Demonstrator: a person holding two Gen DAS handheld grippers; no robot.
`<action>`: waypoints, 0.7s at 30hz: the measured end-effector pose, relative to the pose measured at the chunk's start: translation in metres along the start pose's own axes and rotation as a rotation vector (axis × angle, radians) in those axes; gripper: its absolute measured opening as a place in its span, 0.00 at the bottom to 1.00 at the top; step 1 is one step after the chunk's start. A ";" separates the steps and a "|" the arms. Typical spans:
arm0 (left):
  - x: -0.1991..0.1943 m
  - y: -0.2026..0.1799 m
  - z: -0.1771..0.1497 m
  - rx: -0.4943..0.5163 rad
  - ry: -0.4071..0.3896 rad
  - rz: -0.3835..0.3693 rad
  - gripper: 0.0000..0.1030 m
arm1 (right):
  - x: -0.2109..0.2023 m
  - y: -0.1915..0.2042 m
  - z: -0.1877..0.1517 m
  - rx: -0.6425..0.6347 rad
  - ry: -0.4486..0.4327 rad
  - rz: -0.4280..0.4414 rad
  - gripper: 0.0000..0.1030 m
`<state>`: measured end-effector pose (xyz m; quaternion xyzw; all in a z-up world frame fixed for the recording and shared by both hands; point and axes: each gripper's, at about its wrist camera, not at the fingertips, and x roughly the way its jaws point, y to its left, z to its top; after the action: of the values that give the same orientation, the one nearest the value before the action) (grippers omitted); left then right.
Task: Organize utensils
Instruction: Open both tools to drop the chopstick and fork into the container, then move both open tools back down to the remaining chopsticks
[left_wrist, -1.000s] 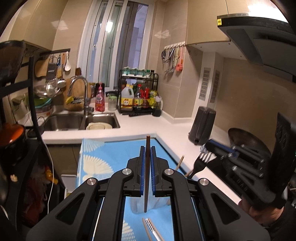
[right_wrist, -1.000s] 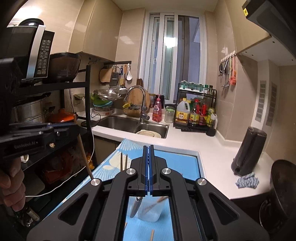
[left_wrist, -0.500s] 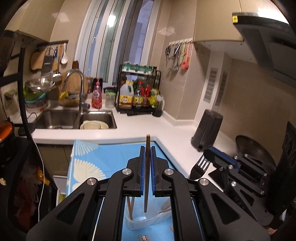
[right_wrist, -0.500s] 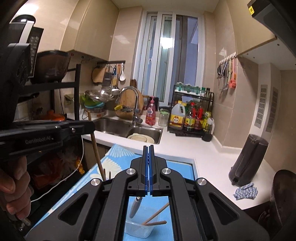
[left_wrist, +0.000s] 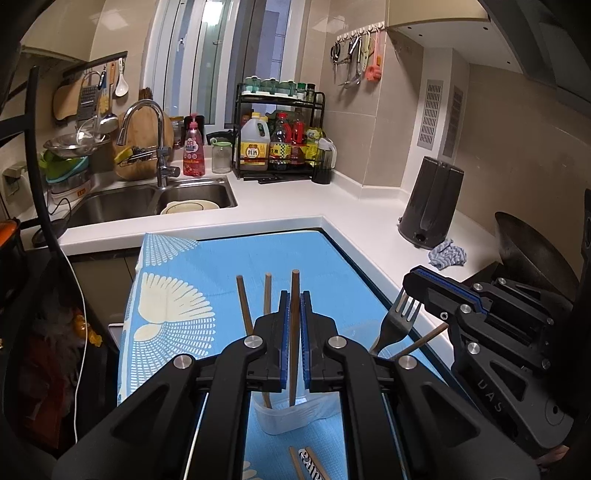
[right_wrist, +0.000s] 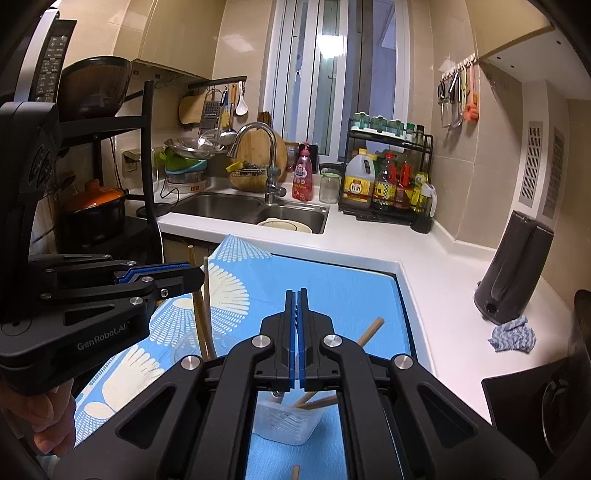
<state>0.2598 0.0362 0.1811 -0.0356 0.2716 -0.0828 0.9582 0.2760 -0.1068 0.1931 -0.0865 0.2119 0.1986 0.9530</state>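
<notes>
My left gripper (left_wrist: 294, 295) is shut on a brown chopstick (left_wrist: 294, 277) that stands upright. Its lower end reaches into a clear plastic cup (left_wrist: 280, 417) on the blue cloth (left_wrist: 221, 266), beside two other chopsticks (left_wrist: 242, 301). My right gripper (left_wrist: 410, 286) is shut on a dark fork (left_wrist: 400, 321) with its tines up. In the right wrist view the right gripper (right_wrist: 297, 295) hangs over a second clear cup (right_wrist: 284, 421) holding slanted chopsticks (right_wrist: 369, 332); the fork's handle (right_wrist: 277, 394) dips into it. The left gripper (right_wrist: 195, 275) is at the left, over the first cup (right_wrist: 186, 345).
Loose chopsticks (left_wrist: 295, 461) lie on the cloth in front of the cups. A white counter wraps around, with a sink (left_wrist: 192, 195), a faucet (left_wrist: 159, 147), a bottle rack (left_wrist: 280, 144), a dark jug (left_wrist: 430, 203), a rag (left_wrist: 447, 253) and a wok (left_wrist: 532, 254). A black shelf (right_wrist: 147, 166) stands left.
Both grippers have sunk toward the cloth, still shut. The chopstick's lower end and the fork's handle have come down into the two cups.
</notes>
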 end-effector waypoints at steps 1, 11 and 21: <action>0.002 -0.001 -0.001 0.001 0.003 -0.001 0.05 | 0.000 -0.001 -0.002 0.005 0.003 0.000 0.01; -0.014 0.002 -0.005 -0.025 0.002 0.003 0.15 | -0.013 -0.009 -0.005 0.029 0.027 0.012 0.04; -0.052 0.003 -0.011 -0.044 -0.063 0.016 0.21 | -0.060 -0.019 -0.010 0.069 -0.035 0.020 0.11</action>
<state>0.2113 0.0483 0.1981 -0.0569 0.2434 -0.0680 0.9659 0.2308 -0.1469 0.2120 -0.0481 0.2028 0.2020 0.9570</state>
